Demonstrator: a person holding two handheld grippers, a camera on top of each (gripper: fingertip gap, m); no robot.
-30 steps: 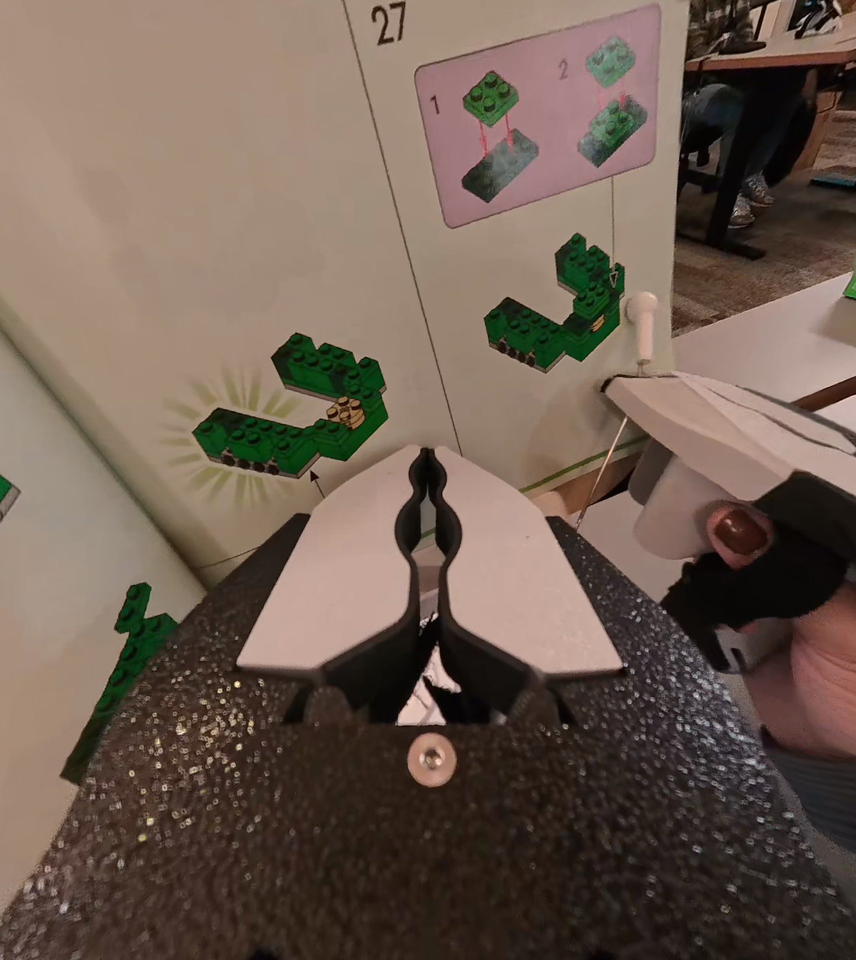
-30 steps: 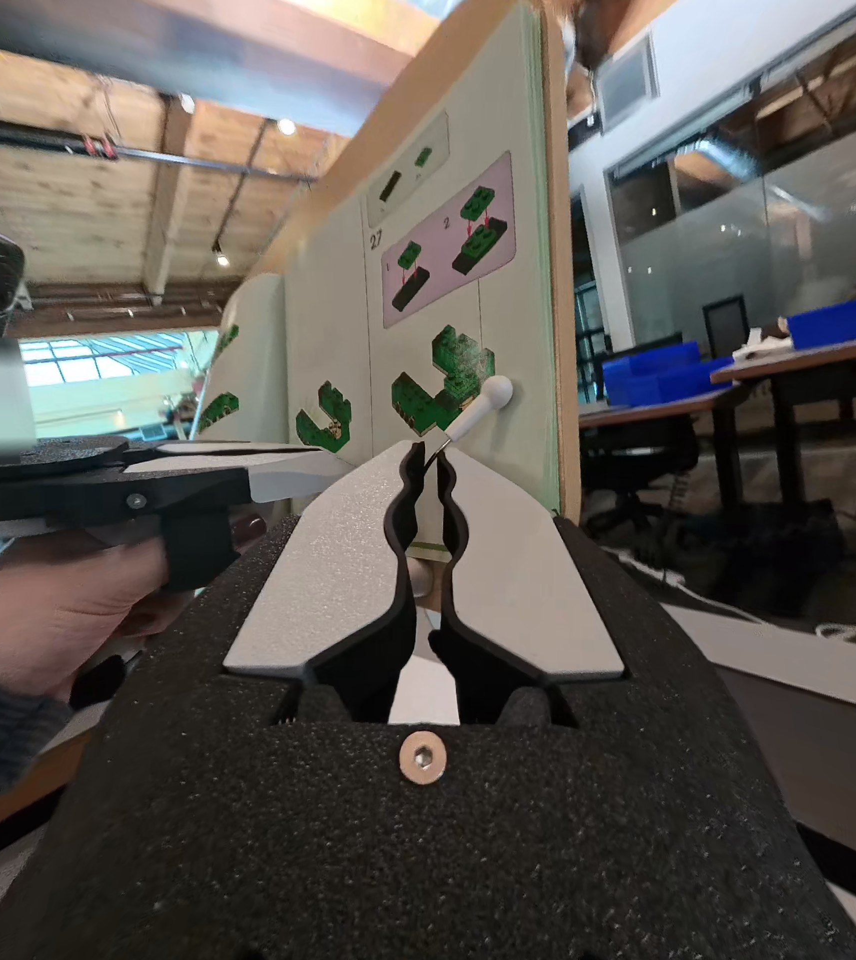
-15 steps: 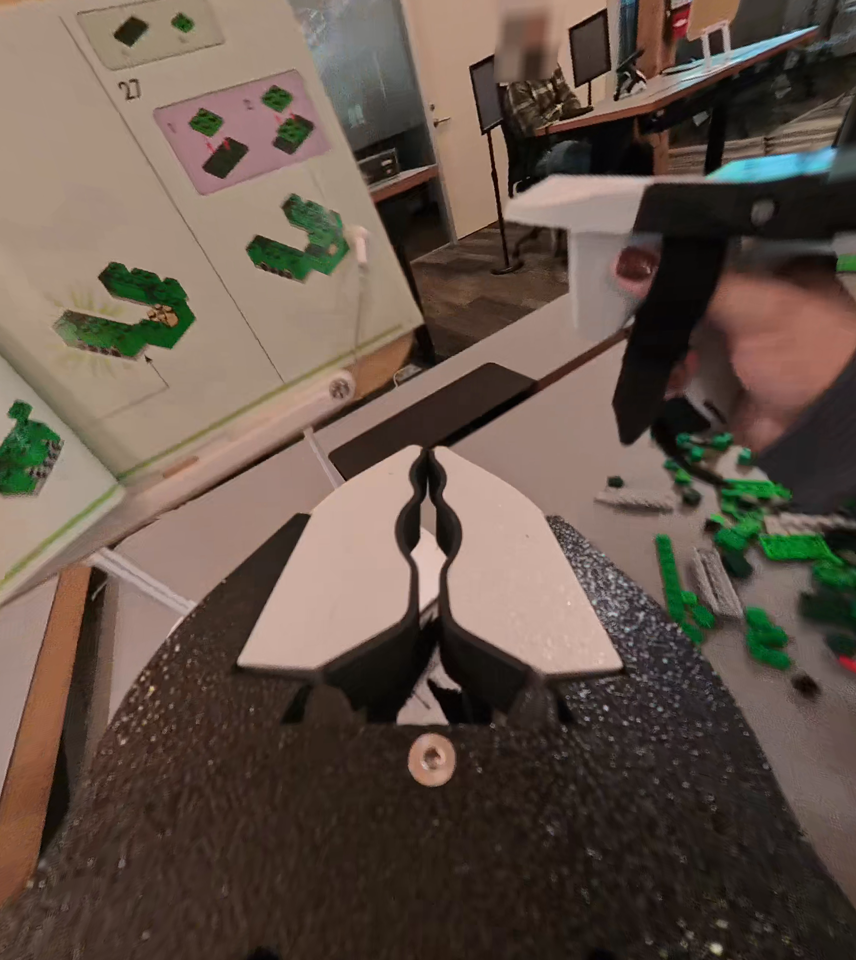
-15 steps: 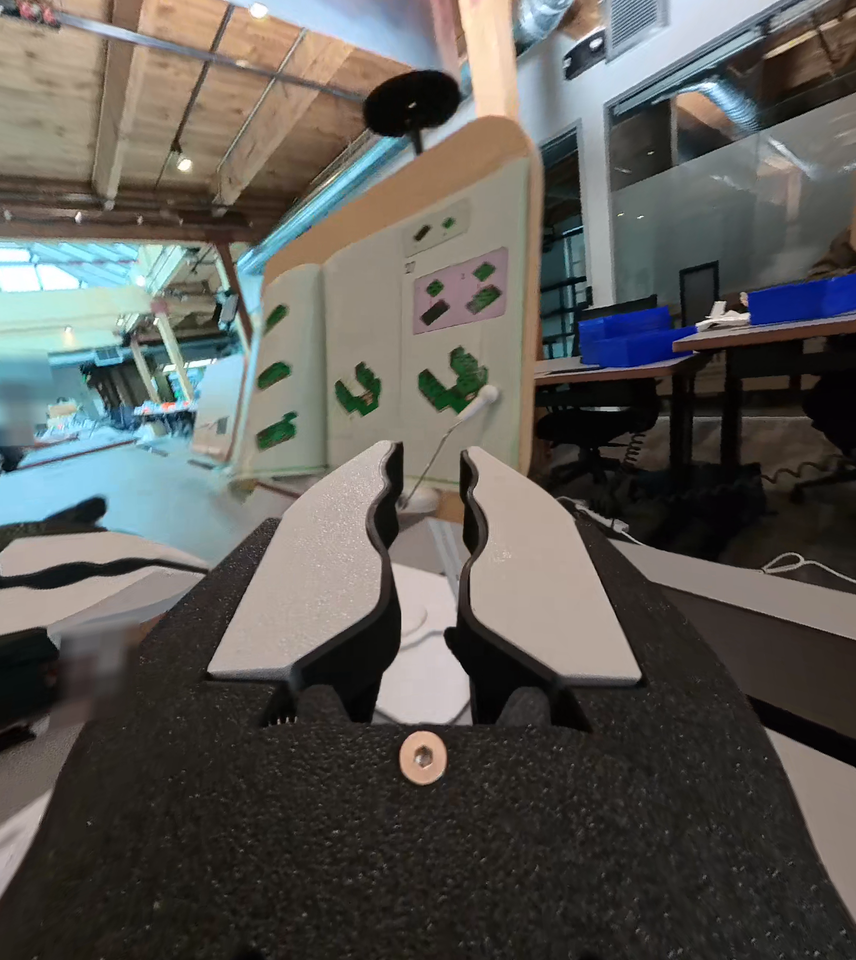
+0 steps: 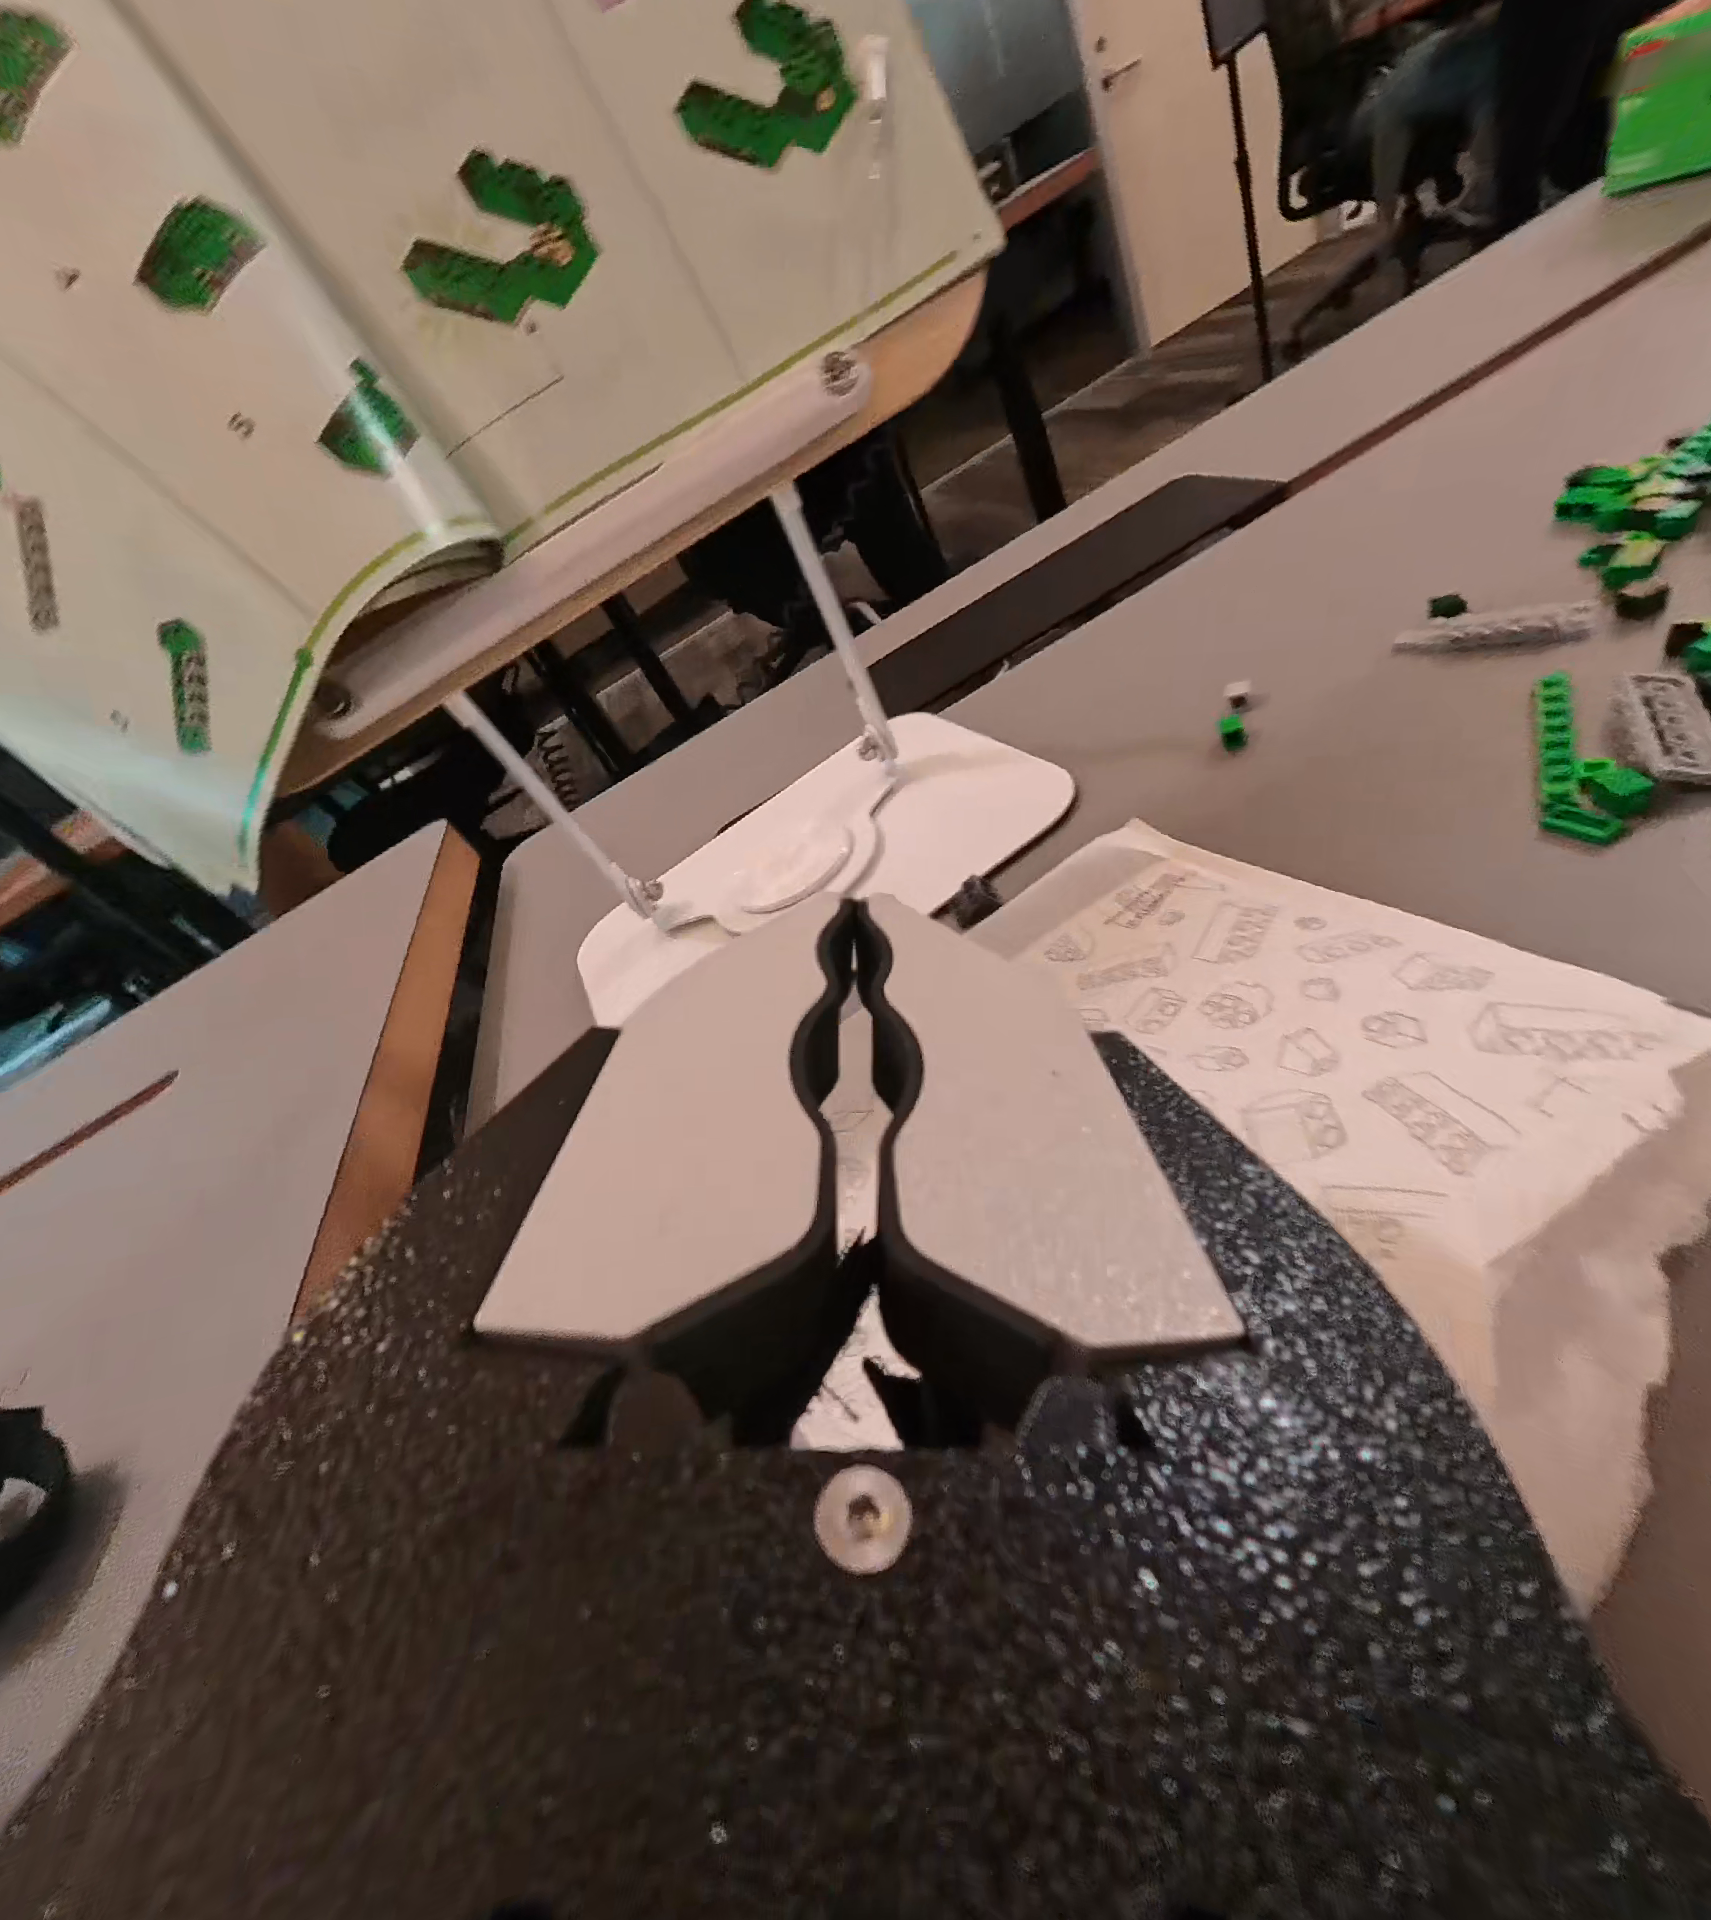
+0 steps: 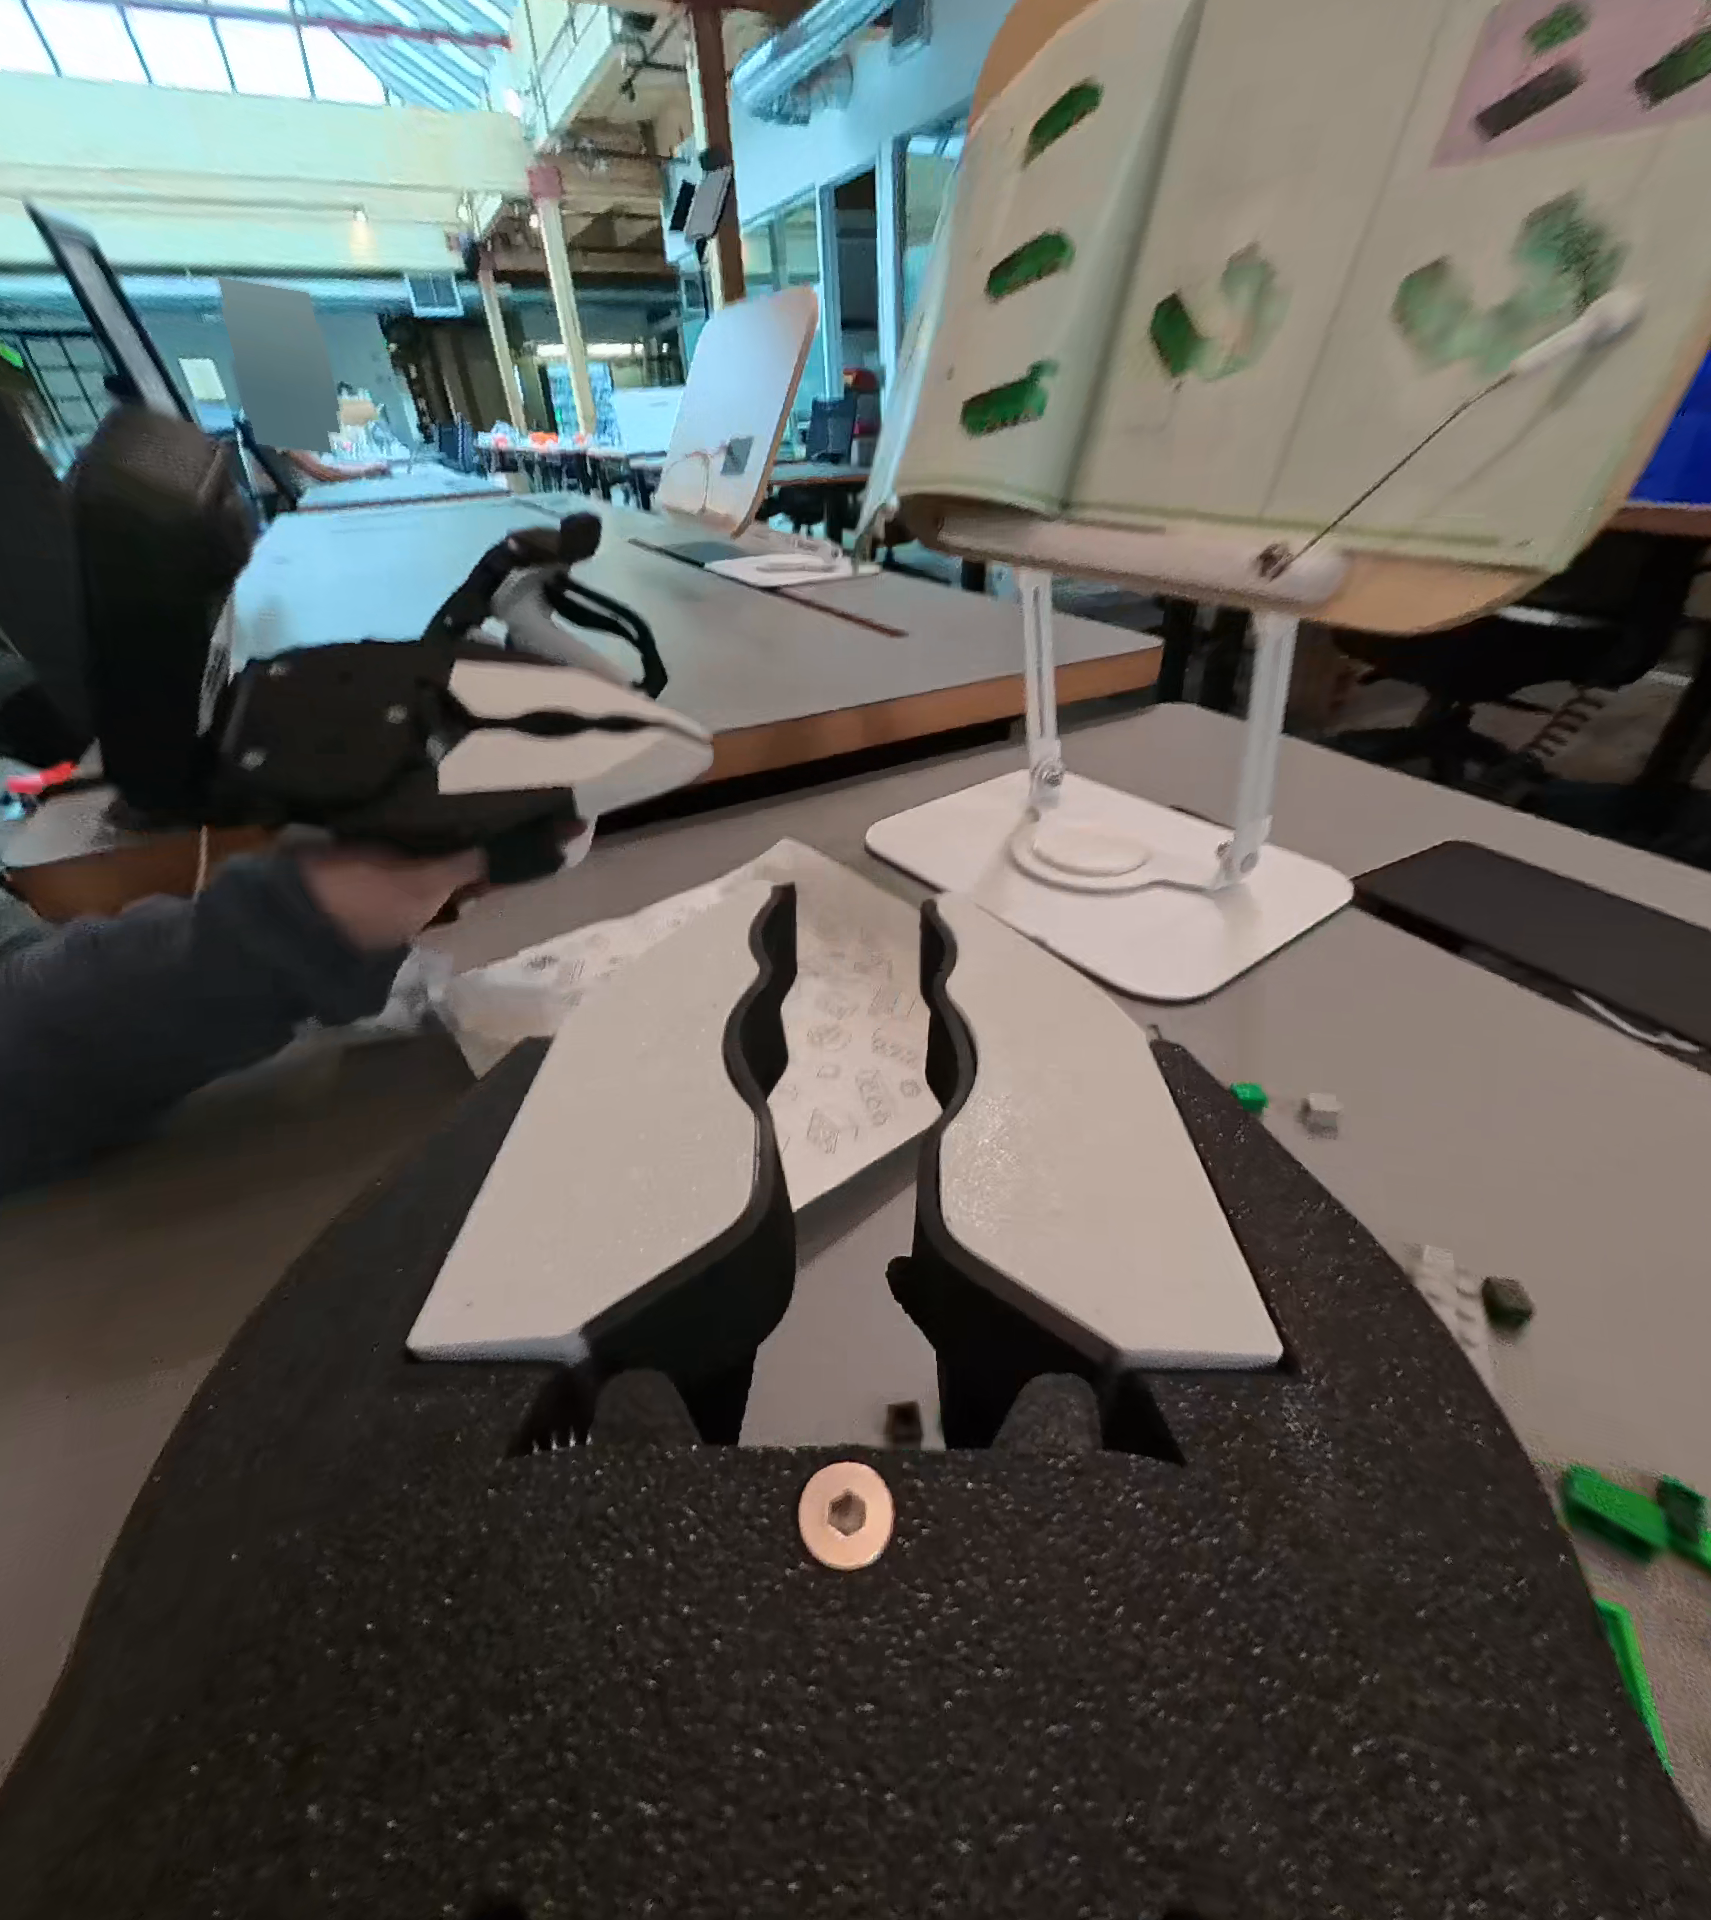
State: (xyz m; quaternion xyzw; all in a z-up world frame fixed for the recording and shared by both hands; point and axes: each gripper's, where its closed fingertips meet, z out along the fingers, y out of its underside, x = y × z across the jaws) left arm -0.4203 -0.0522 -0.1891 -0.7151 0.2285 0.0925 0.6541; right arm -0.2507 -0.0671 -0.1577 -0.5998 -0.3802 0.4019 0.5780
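white paper bag [image 6: 830,977] beneath parted right jaws, left jaws closed

A long grey surface [image 6: 934,665] stretches away toward skylights [image 6: 207,31]. Wooden columns [image 6: 560,301] stand beyond it, black office chairs [image 6: 155,582] beside it, glass partitions [image 6: 809,260] behind.

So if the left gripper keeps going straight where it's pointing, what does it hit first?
Probably the white base of the book stand, just beyond the shut left gripper; depth is uncertain.
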